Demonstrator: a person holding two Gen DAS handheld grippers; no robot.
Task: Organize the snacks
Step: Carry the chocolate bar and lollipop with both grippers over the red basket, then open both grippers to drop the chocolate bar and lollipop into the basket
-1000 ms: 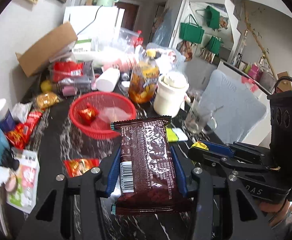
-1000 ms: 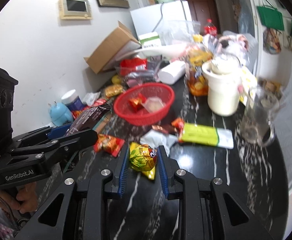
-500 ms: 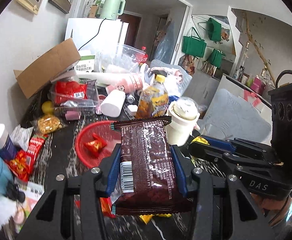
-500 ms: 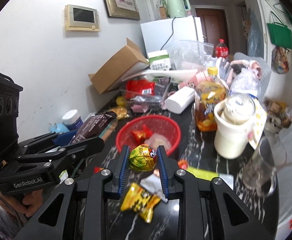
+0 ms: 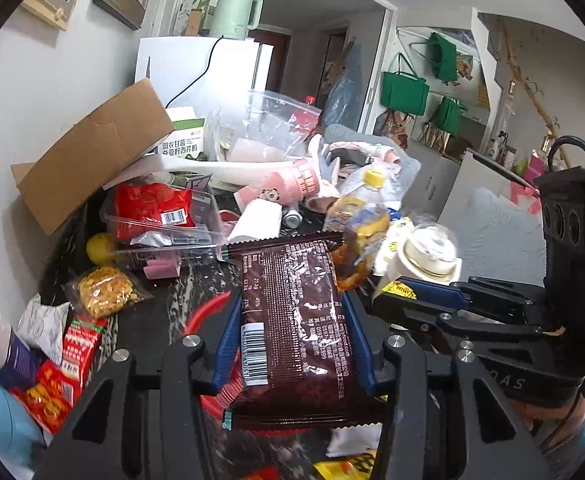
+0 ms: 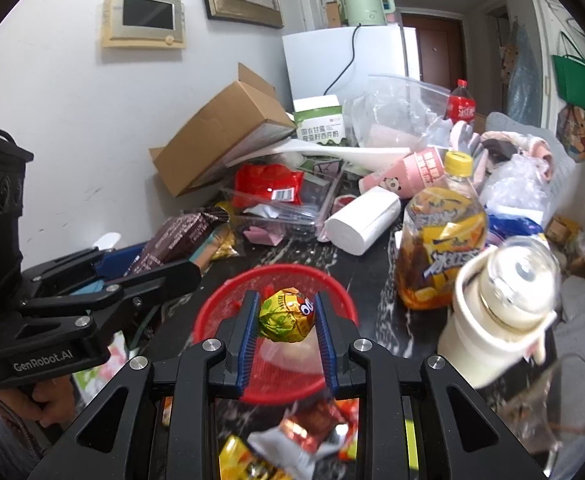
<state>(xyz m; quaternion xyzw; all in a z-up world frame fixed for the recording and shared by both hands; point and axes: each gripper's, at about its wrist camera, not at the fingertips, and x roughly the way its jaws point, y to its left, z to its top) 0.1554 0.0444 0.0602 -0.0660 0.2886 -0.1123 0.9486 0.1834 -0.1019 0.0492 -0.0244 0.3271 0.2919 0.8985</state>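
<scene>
My left gripper (image 5: 290, 340) is shut on a brown snack packet (image 5: 292, 312) and holds it over the red basket (image 5: 208, 308), which the packet mostly hides. My right gripper (image 6: 287, 318) is shut on a round yellow-green wrapped candy (image 6: 287, 314), held above the red basket (image 6: 220, 300). The left gripper with its brown packet (image 6: 176, 240) shows at the left of the right wrist view. The right gripper's body (image 5: 472, 312) shows at the right of the left wrist view.
On the dark marbled counter lie loose snack packets (image 6: 304, 432), a tea bottle (image 6: 440, 236), a white lidded jar (image 6: 500, 312), a paper roll (image 6: 362, 220), a clear box with a red bag (image 6: 270, 186), a cardboard box (image 6: 220, 132) and red packets (image 5: 76, 344).
Both grippers rose from the counter and moved forward with their snacks; they now hang over the red basket. Both stayed shut.
</scene>
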